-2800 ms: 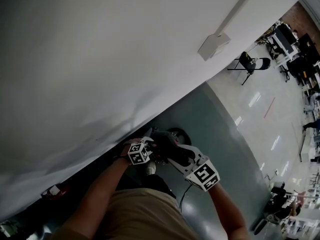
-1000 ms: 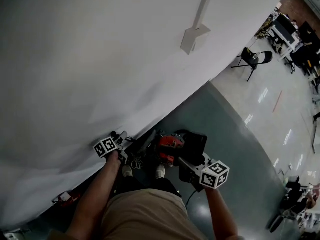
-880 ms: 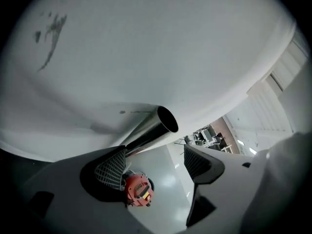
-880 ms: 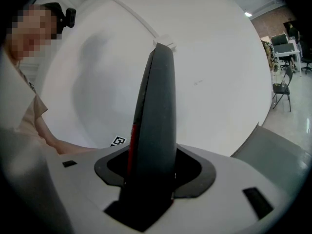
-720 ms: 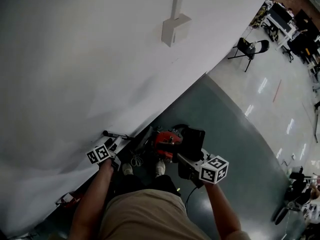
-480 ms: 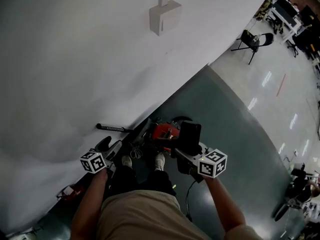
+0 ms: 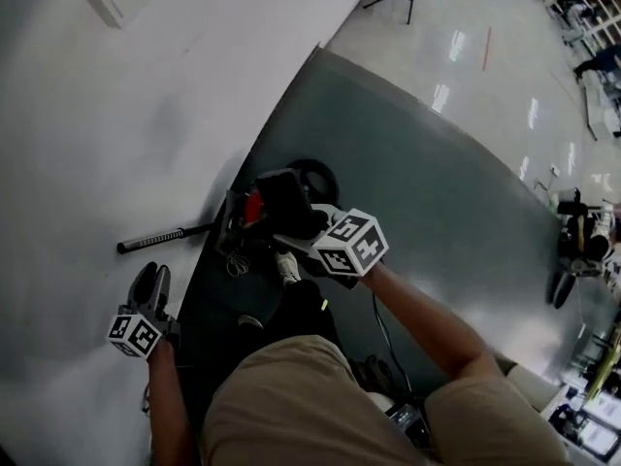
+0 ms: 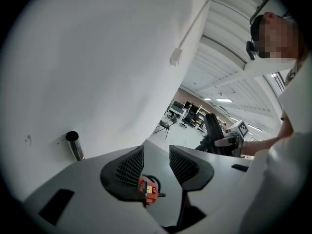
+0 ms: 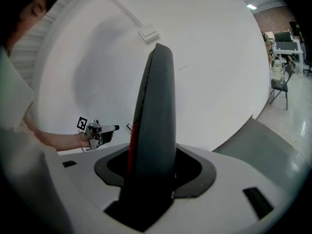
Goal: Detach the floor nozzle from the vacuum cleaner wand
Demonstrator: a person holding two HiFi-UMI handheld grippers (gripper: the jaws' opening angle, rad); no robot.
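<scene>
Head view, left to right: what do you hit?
Left gripper, jaws just been closing, nothing between them → red vacuum body → right gripper, shut on a dark slab → dark equipment at far right. Skipped the wand: overlaps left gripper.

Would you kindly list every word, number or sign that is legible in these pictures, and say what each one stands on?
No words or numbers can be read.
The left gripper's cube and the right gripper's cube: black-and-white square markers, not letters.
The vacuum: a pale patch on its red body, too small to read.
The nozzle: a red stripe, no print shows.
</scene>
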